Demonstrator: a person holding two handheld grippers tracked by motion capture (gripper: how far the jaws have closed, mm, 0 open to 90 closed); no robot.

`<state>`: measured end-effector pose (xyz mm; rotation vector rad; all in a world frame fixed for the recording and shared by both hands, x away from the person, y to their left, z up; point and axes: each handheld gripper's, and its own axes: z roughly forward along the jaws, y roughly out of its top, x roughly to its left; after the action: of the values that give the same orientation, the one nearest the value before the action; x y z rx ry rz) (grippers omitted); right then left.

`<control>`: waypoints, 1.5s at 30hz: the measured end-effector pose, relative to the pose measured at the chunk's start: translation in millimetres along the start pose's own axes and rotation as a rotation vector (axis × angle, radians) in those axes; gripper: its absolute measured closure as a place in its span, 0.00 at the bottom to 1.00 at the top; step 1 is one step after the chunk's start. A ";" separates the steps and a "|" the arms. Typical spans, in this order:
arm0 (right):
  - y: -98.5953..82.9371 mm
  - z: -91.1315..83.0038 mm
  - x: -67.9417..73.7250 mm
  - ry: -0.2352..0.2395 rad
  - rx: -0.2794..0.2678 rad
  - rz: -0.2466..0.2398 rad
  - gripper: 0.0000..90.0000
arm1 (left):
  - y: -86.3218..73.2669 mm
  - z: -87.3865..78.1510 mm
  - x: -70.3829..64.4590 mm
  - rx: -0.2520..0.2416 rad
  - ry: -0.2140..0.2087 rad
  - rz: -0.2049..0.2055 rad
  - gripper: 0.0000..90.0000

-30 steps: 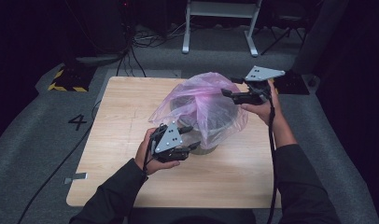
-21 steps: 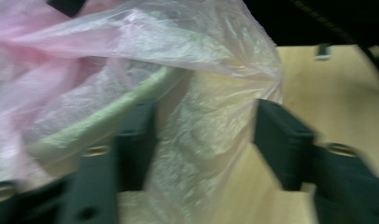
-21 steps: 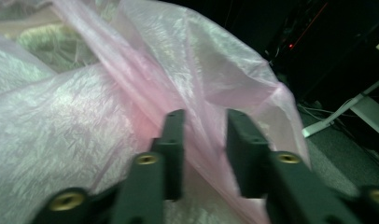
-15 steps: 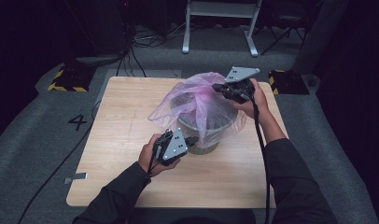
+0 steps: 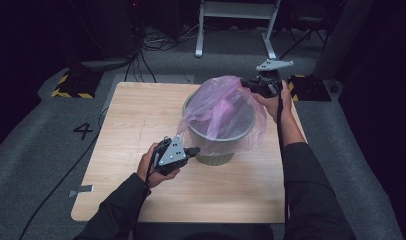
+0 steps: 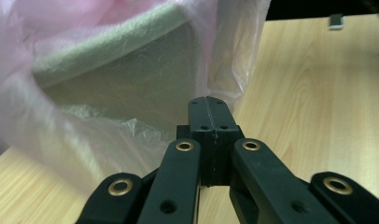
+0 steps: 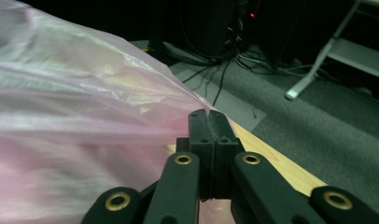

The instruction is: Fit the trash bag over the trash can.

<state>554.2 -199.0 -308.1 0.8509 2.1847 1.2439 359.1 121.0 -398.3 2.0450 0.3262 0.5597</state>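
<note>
Pink bag point(image 5: 222, 112) draped over grey bin point(image 5: 217, 150) at centre of table point(image 5: 121, 125). Right gripper point(image 5: 247, 84) at upper right, clamped on bag edge (film pulled taut). Left gripper point(image 5: 193, 150) lower centre beside bin, clamped on bag's lower hem point(image 6: 197, 91).

Lab or recording studio, dimly lit. Pale wooden worktop point(image 5: 141, 120) stands on grey carpet point(image 5: 36, 165), with a "4" marked on the floor point(image 5: 83, 130) beside it. Black cables point(image 5: 146, 55) run across the carpet toward dark equipment at the back. Yellow-and-black hazard-striped block point(image 5: 68, 86) near one corner; white metal stand legs point(image 5: 236, 30) behind.
</note>
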 end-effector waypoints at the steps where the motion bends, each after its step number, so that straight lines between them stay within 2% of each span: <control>1: -1.5 1.1 -3.2 -0.007 0.005 0.005 1.00 | -1.6 -0.2 0.6 0.011 0.004 0.007 1.00; 5: -8.6 7.0 -12.9 -0.041 0.046 0.023 1.00 | -7.9 -3.5 6.1 0.017 -0.003 -0.008 1.00; 9: -19.1 13.4 -21.6 -0.045 0.062 0.065 1.00 | -13.4 -7.3 9.8 0.023 -0.018 -0.017 1.00; 12: -25.7 19.3 -22.9 -0.051 0.089 0.071 1.00 | -17.1 -7.8 10.1 0.043 -0.023 -0.010 1.00; 14: -29.4 22.6 -23.0 -0.051 0.099 0.071 1.00 | -19.0 -7.9 9.0 0.055 -0.051 -0.002 1.00; 15: -31.2 23.7 -23.5 -0.046 0.103 0.076 1.00 | -19.5 -8.5 8.3 0.060 -0.045 0.006 1.00; 17: -34.3 24.4 -24.5 -0.041 0.099 0.085 1.00 | -20.1 -11.4 7.2 0.053 -0.081 0.013 1.00; 18: -34.8 24.1 -24.6 -0.039 0.095 0.088 1.00 | -19.4 -13.1 6.2 0.053 -0.070 0.021 1.00; 20: -35.2 22.6 -23.9 -0.040 0.086 0.088 1.00 | -17.0 -18.7 4.5 0.010 -0.087 0.010 1.00; 21: -35.0 21.7 -23.3 -0.038 0.078 0.087 1.00 | -15.5 -21.5 4.4 -0.013 -0.084 0.002 0.91; 22: -34.9 20.9 -22.9 -0.035 0.075 0.083 1.00 | -12.1 -25.3 4.1 -0.028 -0.045 -0.032 0.69; 24: -35.1 19.9 -21.1 -0.032 0.072 0.082 1.00 | -8.0 -32.3 4.4 -0.074 -0.040 -0.075 0.46; 25: -35.0 19.5 -20.6 -0.032 0.072 0.080 1.00 | -4.7 -37.7 4.0 -0.101 -0.018 -0.093 0.38; 27: -34.3 17.7 -19.7 -0.032 0.055 0.082 1.00 | 0.3 -45.3 3.7 -0.134 -0.011 -0.113 0.27; 28: -33.9 17.2 -19.3 -0.035 0.057 0.078 1.00 | 4.5 -52.8 2.8 -0.153 0.007 -0.117 0.25; 30: -32.6 15.5 -18.2 -0.040 0.049 0.070 1.00 | 8.2 -62.7 2.5 -0.176 -0.008 -0.119 0.22; 31: -32.0 14.1 -17.8 -0.047 0.043 0.073 0.99 | 9.0 -66.0 2.5 -0.177 -0.002 -0.119 0.20; 32: -31.7 13.4 -18.0 -0.048 0.042 0.071 0.99 | 9.5 -70.6 3.0 -0.181 0.026 -0.128 0.19; 34: -31.3 12.2 -18.3 -0.049 0.041 0.068 0.98 | 9.5 -75.3 6.5 -0.193 0.037 -0.142 0.20; 37: -30.6 10.8 -17.8 -0.054 0.039 0.068 0.97 | 14.5 -79.0 15.9 -0.206 0.079 -0.171 0.20; 38: -30.1 10.5 -17.2 -0.056 0.038 0.065 0.97 | 17.4 -79.1 19.4 -0.212 0.081 -0.177 0.20; 40: -28.9 10.1 -15.6 -0.057 0.035 0.056 0.96 | 24.6 -74.6 25.8 -0.194 0.081 -0.174 0.19; 45: -26.7 10.9 -13.2 -0.057 0.041 0.043 0.95 | 47.1 -52.4 44.7 -0.135 0.130 -0.167 0.20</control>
<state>563.2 -212.6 -335.2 0.9427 2.1636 1.1844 370.9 155.6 -323.3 1.8362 0.5181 0.5959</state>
